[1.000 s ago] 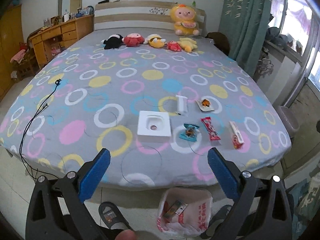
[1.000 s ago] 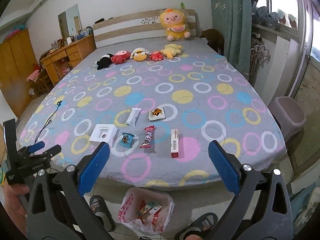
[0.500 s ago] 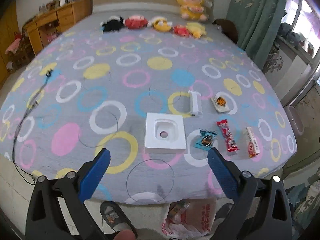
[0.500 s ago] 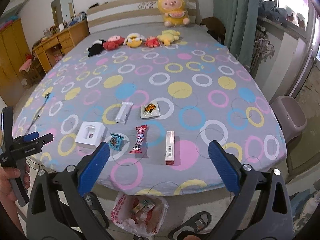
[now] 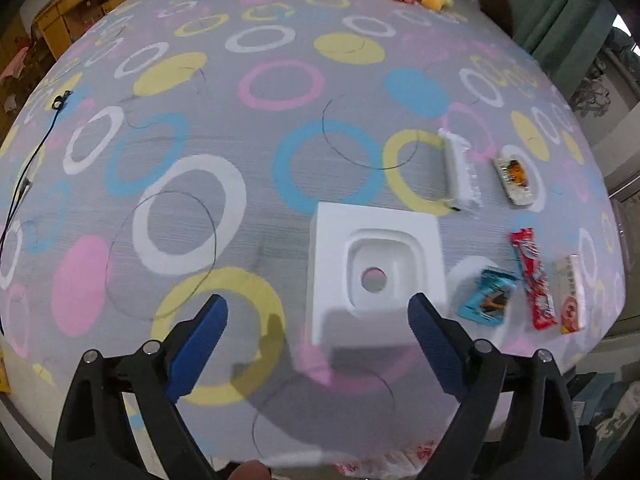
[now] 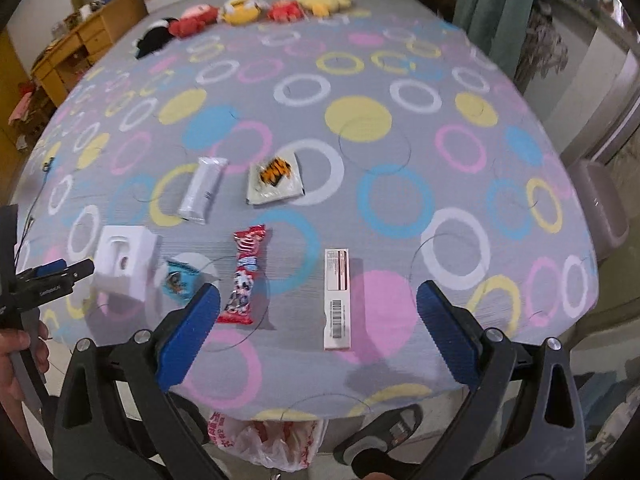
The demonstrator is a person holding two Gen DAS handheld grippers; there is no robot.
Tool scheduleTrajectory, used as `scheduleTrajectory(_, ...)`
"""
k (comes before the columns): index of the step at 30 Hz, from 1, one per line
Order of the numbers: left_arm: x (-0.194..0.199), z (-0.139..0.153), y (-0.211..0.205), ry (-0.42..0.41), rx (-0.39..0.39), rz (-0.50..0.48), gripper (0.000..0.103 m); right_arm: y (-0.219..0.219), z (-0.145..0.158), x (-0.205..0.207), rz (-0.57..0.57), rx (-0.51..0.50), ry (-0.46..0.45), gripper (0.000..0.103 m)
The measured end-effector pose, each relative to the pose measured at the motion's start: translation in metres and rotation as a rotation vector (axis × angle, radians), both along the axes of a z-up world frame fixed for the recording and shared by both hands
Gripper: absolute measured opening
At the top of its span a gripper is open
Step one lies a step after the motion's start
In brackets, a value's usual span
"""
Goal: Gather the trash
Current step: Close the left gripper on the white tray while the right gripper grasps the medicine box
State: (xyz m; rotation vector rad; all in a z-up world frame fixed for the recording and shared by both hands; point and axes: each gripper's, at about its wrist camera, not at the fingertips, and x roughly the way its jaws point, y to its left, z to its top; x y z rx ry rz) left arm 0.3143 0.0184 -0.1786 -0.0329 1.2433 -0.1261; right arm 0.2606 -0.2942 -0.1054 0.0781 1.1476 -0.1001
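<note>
Trash lies on the ring-patterned bed. In the left wrist view, a white foam tray (image 5: pixel 376 272) sits just ahead of my left gripper (image 5: pixel 316 336). Its jaws are closing, the tray's near edge lies between them, and the pads do not press on it. To the right are a blue packet (image 5: pixel 486 298), a red wrapper (image 5: pixel 534 280) and a long box (image 5: pixel 572 296). My right gripper (image 6: pixel 320 320) is open above the long box (image 6: pixel 337 300), with the red wrapper (image 6: pixel 246 276) by its left finger. A silver wrapper (image 6: pixel 203 190) and an orange-printed packet (image 6: pixel 276 178) lie further back.
A plastic bag (image 6: pixel 272 444) holding wrappers sits on the floor at the bed's foot, beside a slipper (image 6: pixel 384 436). Plush toys (image 6: pixel 240 12) line the headboard. A grey bin (image 6: pixel 604 208) stands at the right and a black cable (image 5: pixel 24 176) lies at the left edge.
Both grippers have come down and forward over the bed's near edge, so the trash looks larger and closer. The left fingers have drawn slightly together around the foam tray.
</note>
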Motion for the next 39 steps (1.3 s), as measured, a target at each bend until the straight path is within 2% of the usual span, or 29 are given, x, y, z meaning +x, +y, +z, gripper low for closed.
scheduleTrajectory(9, 0.022, -0.037, -0.002, 0.055, 0.033, -0.012, 0.088, -0.004, -0.045, 0.028, -0.011, -0.023, 0.083, 0.096)
scheduleTrajectory(21, 0.031, -0.052, -0.011, 0.077, 0.022, -0.016, 0.086, -0.018, -0.08, 0.044, -0.047, -0.057, 0.159, 0.095)
scheduleTrajectory(23, 0.031, -0.052, -0.012, 0.076, 0.019, -0.017, 0.084, -0.019, -0.088, 0.044, -0.048, -0.041, 0.177, 0.089)
scheduleTrajectory(25, 0.031, -0.052, -0.013, 0.073, 0.017, -0.022, 0.082, -0.022, -0.102, 0.044, -0.054, -0.036, 0.21, 0.071)
scheduleTrajectory(26, 0.032, -0.052, -0.014, 0.07, 0.016, -0.023, 0.078, -0.023, -0.107, 0.044, -0.057, -0.036, 0.22, 0.065)
scheduleTrajectory(27, 0.032, -0.051, -0.013, 0.07, 0.022, -0.019, 0.074, -0.025, -0.114, 0.045, -0.061, -0.034, 0.236, 0.054)
scheduleTrajectory(28, 0.032, -0.052, -0.015, 0.069, 0.027, -0.016, 0.069, -0.027, -0.12, 0.046, -0.068, -0.024, 0.251, 0.049)
scheduleTrajectory(29, 0.032, -0.052, -0.014, 0.067, 0.025, -0.012, 0.069, -0.029, -0.126, 0.046, -0.072, -0.009, 0.262, 0.046)
scheduleTrajectory(31, 0.032, -0.052, -0.013, 0.064, 0.018, -0.01, 0.068, -0.029, -0.13, 0.045, -0.068, 0.001, 0.262, 0.028)
scheduleTrajectory(32, 0.032, -0.052, -0.012, 0.062, 0.016, -0.01, 0.067, -0.027, -0.129, 0.045, -0.062, -0.006, 0.254, 0.024)
scheduleTrajectory(36, 0.034, -0.051, -0.01, 0.062, 0.01, 0.003, 0.059, -0.027, -0.128, 0.046, -0.052, -0.004, 0.256, 0.023)
scheduleTrajectory(39, 0.035, -0.049, -0.009, 0.062, -0.004, 0.008, 0.048, -0.03, -0.128, 0.048, -0.059, 0.001, 0.253, 0.023)
